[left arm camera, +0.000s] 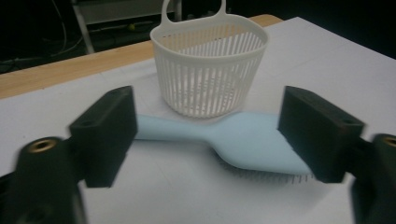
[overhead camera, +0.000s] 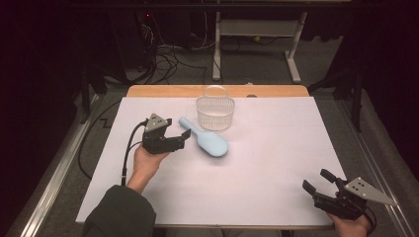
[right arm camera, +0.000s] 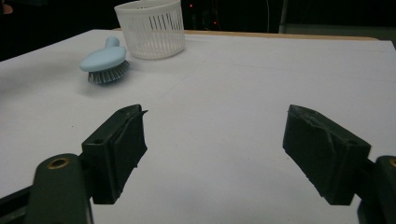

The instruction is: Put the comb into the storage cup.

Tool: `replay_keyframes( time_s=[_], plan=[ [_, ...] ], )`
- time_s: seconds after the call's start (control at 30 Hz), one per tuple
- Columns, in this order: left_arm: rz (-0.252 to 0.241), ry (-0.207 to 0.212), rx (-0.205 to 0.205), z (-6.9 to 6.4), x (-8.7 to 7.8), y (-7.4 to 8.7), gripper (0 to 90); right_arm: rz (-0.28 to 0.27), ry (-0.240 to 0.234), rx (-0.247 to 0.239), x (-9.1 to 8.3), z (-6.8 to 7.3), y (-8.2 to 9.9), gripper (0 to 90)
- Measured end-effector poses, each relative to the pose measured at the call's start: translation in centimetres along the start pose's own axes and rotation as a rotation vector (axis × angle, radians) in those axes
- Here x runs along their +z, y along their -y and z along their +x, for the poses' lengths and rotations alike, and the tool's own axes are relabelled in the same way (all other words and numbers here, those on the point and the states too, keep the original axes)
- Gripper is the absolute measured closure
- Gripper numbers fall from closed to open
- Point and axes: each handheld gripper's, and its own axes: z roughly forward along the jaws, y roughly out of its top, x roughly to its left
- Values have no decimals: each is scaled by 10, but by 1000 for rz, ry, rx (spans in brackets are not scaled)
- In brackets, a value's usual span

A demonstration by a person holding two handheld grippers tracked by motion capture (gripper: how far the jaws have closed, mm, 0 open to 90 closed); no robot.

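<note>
While no writing could be read on anything, the left gripper [overhead camera: 184, 138] held its jaws spread around the brush [overhead camera: 207, 140] handle, pads not pressing. Brush lay just at 7 o'clock of the basket [overhead camera: 215, 114]. Right gripper [overhead camera: 316, 181], jaws spread, sat at the tabletop's [overhead camera: 276, 163] 5 o'clock.

Readable text: none in any view.
Brush [overhead camera: 207, 140]: plain pale blue back, no brand or label legible.
Basket [overhead camera: 215, 112]: white slatted wall, no marking legible.
Table sheet [overhead camera: 276, 163]: blank white, faint lines, no writing.
Gripper plates: small holes, no figures legible.
</note>
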Motion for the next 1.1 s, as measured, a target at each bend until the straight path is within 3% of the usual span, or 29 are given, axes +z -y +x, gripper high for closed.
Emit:
replay_keyframes(
  time_s=[0.37,0.47,0.73,0.8,1.03,1.1],
  plan=[
    [58,-9,18,3,12,-14,214,-2,-3,-7,1,1,0,217],
    [65,0,2,5,14,-19,214,-2,3,-4,0,1,0,217],
    [158,-11,0,9,23,-33,215,-5,1,-4,0,0,0,217],
    [168,-21,11,9,26,-36,271,-5,1,-3,0,0,0,217],
    [247,-22,13,12,36,-48,273,-6,2,-5,0,0,0,217],
    [274,-20,25,14,38,-51,328,-6,1,-6,0,1,0,217]
  ],
)
